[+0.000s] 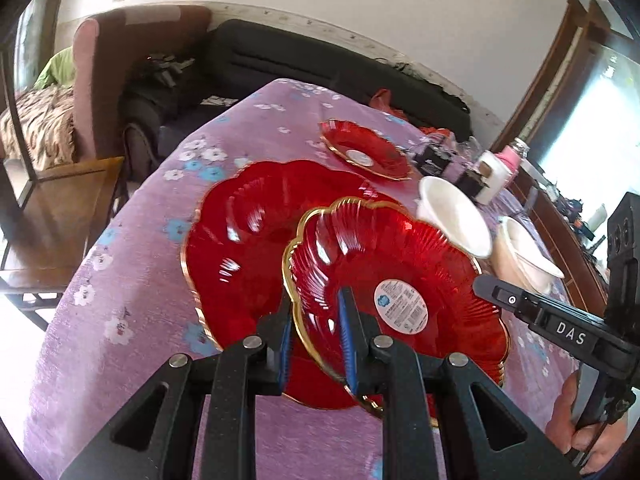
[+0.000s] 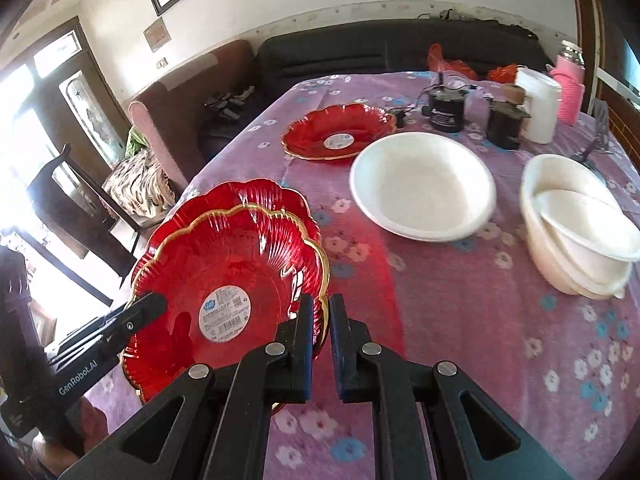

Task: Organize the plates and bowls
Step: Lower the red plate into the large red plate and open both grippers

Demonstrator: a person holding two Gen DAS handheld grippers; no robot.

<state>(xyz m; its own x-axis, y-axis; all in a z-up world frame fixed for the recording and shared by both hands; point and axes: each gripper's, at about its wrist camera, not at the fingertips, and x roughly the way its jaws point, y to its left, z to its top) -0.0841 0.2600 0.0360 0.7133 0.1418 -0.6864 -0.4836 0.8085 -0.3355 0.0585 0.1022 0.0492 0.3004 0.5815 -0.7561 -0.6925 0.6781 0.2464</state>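
My left gripper (image 1: 316,320) is shut on the rim of a red gold-edged glass plate (image 1: 396,284), held tilted just above a larger red plate (image 1: 240,240) lying on the table. In the right wrist view the held plate (image 2: 224,280) sits over the lower plate (image 2: 240,196), with the left gripper's finger on its left rim. My right gripper (image 2: 322,312) is nearly closed around the held plate's right rim. A third red plate (image 2: 336,132) lies farther back. A white bowl (image 2: 424,184) and stacked white bowls (image 2: 576,224) stand to the right.
The table has a purple floral cloth (image 2: 460,320). At its far end stand two black jars (image 2: 446,110), a white cup (image 2: 538,100) and a pink bottle (image 2: 570,84). A dark sofa (image 2: 380,48) lies behind; chairs stand at the left.
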